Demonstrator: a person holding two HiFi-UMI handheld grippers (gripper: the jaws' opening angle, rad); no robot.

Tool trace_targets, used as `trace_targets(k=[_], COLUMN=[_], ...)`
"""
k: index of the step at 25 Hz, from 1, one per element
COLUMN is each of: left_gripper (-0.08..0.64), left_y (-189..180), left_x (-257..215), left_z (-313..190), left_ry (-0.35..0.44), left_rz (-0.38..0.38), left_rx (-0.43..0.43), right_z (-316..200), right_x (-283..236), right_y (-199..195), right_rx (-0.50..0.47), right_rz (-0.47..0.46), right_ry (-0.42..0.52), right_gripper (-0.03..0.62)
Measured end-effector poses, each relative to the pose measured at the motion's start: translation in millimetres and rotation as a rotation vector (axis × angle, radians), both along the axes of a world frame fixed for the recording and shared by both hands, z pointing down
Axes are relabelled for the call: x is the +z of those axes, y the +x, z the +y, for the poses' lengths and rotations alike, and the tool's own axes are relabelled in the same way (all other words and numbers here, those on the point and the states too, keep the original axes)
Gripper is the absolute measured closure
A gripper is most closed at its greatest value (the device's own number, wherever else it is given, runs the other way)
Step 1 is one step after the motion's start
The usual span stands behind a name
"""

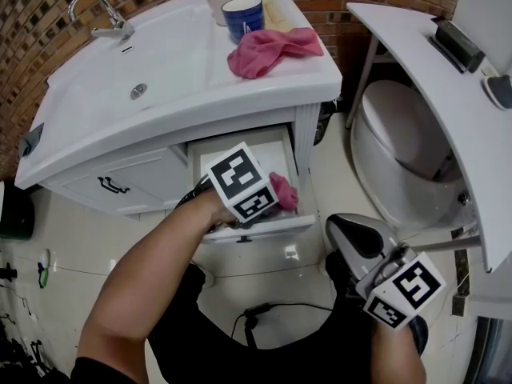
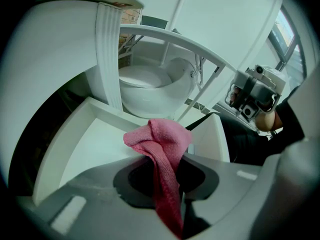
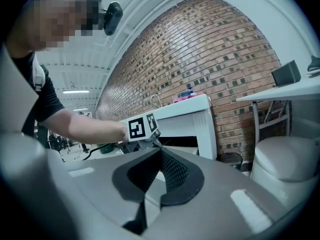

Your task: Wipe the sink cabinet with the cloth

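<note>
The white sink cabinet [image 1: 160, 94] has its right drawer [image 1: 264, 227] pulled open. My left gripper [image 1: 270, 198] reaches into that drawer, shut on a pink cloth [image 1: 285, 190]. In the left gripper view the cloth [image 2: 161, 144] bunches up from between the jaws [image 2: 167, 186] over the drawer's white floor [image 2: 100, 139]. My right gripper [image 1: 340, 226] hangs low to the right, beside the toilet, its jaws together and holding nothing [image 3: 159, 184]. From there I see the cabinet [image 3: 190, 119] and the left gripper's marker cube [image 3: 139, 128].
A second pink cloth [image 1: 268, 50], a blue cup [image 1: 242, 16] and a faucet [image 1: 100, 14] are on the countertop. A white toilet [image 1: 400, 154] stands right of the cabinet under a white table [image 1: 448, 102]. A black cable [image 1: 272, 306] lies on the tiled floor.
</note>
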State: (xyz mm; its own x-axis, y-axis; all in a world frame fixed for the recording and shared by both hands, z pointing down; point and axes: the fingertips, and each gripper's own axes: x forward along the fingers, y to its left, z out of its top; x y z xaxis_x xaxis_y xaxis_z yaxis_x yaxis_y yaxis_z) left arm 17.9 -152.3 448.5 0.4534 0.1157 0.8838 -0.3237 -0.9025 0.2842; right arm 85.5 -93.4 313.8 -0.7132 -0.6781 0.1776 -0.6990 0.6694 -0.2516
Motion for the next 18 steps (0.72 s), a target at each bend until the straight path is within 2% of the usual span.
trace_targets(k=[12, 15, 18], left_gripper=[0.454, 0.454, 0.454], left_y=[4.7, 0.6, -9.4], left_x=[2.1, -6.5, -25.8], left_z=[-0.6, -7.0, -14.1], left_ry=[-0.002, 0.026, 0.097], left_rz=[0.019, 0.053, 0.100], left_rx=[0.022, -0.013, -0.067], right_z=[2.5, 3.5, 3.3], right_x=[-0.3, 2.9, 10.1], right_y=[-7.5, -10.0, -12.0], right_rx=[-0.007, -0.013, -0.016], right_rz=[0.019, 0.031, 0.043], right_ry=[-0.005, -0.011, -0.030], right_gripper=[0.586, 0.586, 0.586])
